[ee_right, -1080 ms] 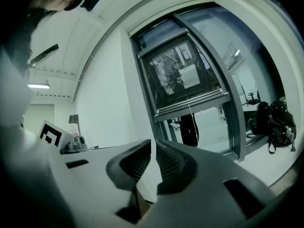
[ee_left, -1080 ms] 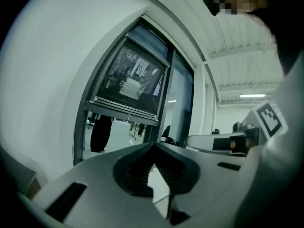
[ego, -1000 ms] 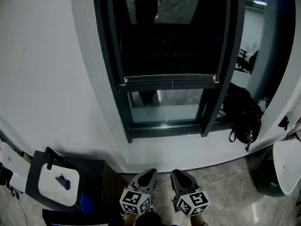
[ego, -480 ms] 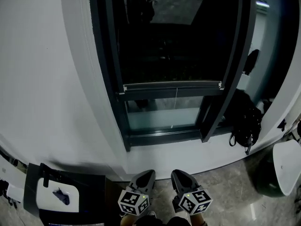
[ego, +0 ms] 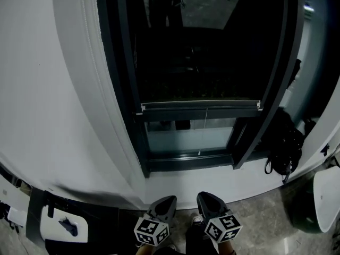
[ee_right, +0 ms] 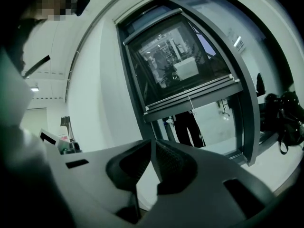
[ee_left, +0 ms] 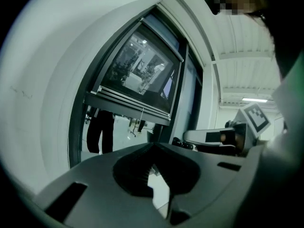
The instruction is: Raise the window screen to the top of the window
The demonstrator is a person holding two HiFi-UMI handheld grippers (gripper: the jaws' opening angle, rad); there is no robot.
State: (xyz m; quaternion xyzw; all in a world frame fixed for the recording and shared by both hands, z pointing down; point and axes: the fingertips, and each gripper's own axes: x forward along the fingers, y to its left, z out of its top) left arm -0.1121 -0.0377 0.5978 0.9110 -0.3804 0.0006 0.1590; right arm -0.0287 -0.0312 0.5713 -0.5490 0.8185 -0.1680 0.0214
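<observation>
The dark-framed window fills the head view. The window screen's bottom bar runs level across it, low down, with clear glass beneath and a thin pull cord hanging from its middle. The bar also shows in the left gripper view and in the right gripper view. My left gripper and right gripper are held side by side, low, in front of the sill and well short of the bar. Both are shut on nothing: left gripper, right gripper.
A black backpack sits on the sill ledge at the right of the window. Below it on the floor stands a white rounded object. A white device on a black box is at the lower left. White wall flanks the window.
The view has drawn nearer to the window and tilted up, so the window looks larger. The screen bar keeps its place in the frame. Both grippers stay low and shut.
</observation>
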